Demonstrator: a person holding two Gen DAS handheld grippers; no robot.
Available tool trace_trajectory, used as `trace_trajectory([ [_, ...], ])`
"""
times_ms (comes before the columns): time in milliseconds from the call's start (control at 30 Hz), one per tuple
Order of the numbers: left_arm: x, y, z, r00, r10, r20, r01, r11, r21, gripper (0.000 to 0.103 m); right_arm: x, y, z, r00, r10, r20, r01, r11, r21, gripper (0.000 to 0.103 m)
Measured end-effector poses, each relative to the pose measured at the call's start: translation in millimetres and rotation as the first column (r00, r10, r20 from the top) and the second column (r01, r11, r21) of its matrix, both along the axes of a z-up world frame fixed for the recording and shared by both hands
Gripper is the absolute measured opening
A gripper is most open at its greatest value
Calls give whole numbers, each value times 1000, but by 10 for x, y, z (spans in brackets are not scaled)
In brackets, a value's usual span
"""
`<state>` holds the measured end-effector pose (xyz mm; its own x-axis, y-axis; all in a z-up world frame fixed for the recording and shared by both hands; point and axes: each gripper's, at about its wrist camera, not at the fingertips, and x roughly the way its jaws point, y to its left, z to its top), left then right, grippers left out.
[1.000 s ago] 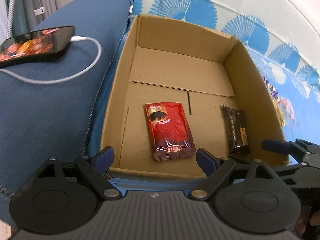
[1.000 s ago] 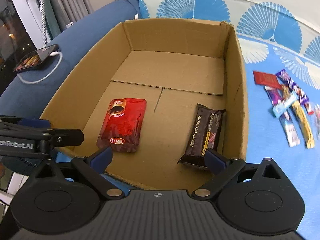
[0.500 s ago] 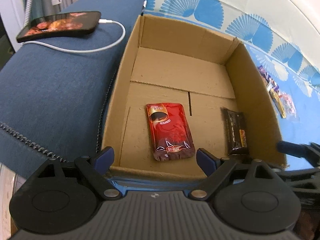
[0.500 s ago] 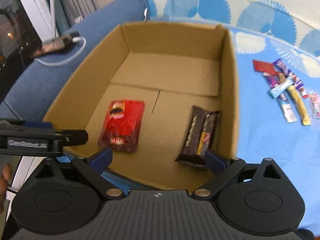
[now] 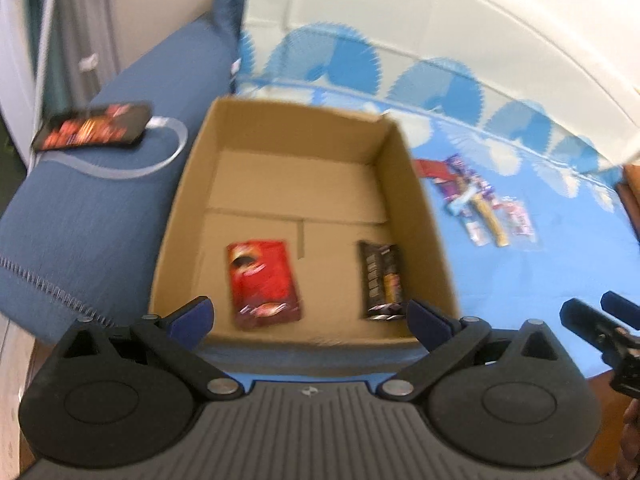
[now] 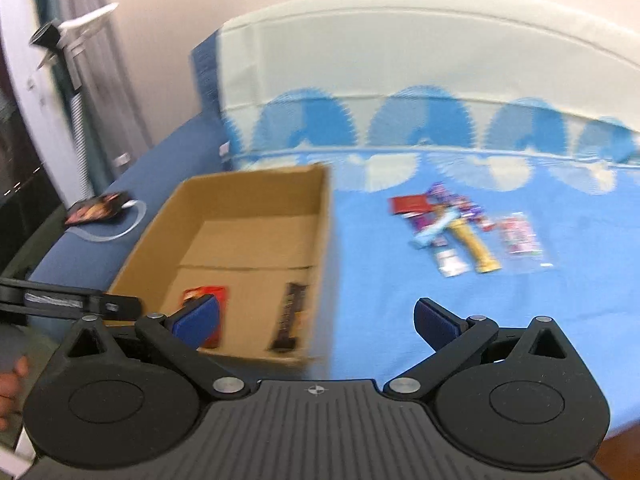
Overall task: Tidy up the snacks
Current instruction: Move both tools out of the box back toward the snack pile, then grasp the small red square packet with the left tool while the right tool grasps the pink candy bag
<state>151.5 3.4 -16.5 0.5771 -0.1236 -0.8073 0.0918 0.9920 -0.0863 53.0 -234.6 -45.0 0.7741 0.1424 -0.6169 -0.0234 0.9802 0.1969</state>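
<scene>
An open cardboard box [image 5: 412, 184] [image 6: 324, 236] stands on the blue cloth. Inside lie a red snack packet [image 5: 262, 280] [image 6: 202, 292] and a dark brown snack bar [image 5: 380, 278] [image 6: 292, 316]. A pile of several snack packets [image 5: 480, 208] [image 6: 460, 228] lies on the cloth right of the box. My left gripper [image 5: 308, 314] is open and empty, back from the box's near wall. My right gripper [image 6: 316, 318] is open and empty, near the box's right front corner, well short of the pile.
A phone [image 5: 92, 128] [image 6: 96, 208] on a white charging cable [image 5: 132, 168] lies on the blue sofa arm [image 5: 80, 220] left of the box. A white backrest [image 6: 400, 60] rises behind the cloth. Both views are blurred by motion.
Both grippers have pulled up and back from the box. The right one has swung to the right, bringing the snack pile into fuller view. Both stay open and empty.
</scene>
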Motion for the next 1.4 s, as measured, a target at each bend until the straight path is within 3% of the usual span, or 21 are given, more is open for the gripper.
trace_trajectory([
  [367, 357, -1230, 229, 990, -142, 19, 141, 990, 19, 103, -223, -1181, -36, 967, -251, 45, 252, 968, -6, 103],
  [533, 708, -1800, 125, 981, -196, 6, 195, 977, 88, 103, -126, -1584, -170, 953, -301, 27, 302, 953, -10, 103],
  [733, 1427, -2303, -111, 976, -215, -24, 216, 965, 148, 103, 128, -2039, -392, 937, -350, -8, 350, 937, 4, 103],
  [833, 1848, -2540, -260, 960, -278, -10, 272, 929, 250, 103, 397, -2239, -563, 930, -366, -39, 366, 931, 1, 103],
  [967, 2403, -2832, -579, 906, -420, -42, 401, 826, 396, 103, 865, -2473, -864, 930, -358, -85, 358, 934, -7, 103],
  [1067, 2784, -2920, -957, 890, -446, -99, 439, 775, 455, 103, 1252, -2623, -1112, 924, -361, -129, 363, 932, -10, 103],
  [1233, 3418, -2963, -1523, 900, -395, -183, 431, 757, 490, 103, 1956, -2733, -1567, 930, -311, -197, 313, 950, -25, 103],
  [1400, 3769, -2982, -1907, 868, -427, -254, 497, 746, 444, 103, 2588, -2770, -1972, 933, -257, -253, 252, 966, -50, 103],
])
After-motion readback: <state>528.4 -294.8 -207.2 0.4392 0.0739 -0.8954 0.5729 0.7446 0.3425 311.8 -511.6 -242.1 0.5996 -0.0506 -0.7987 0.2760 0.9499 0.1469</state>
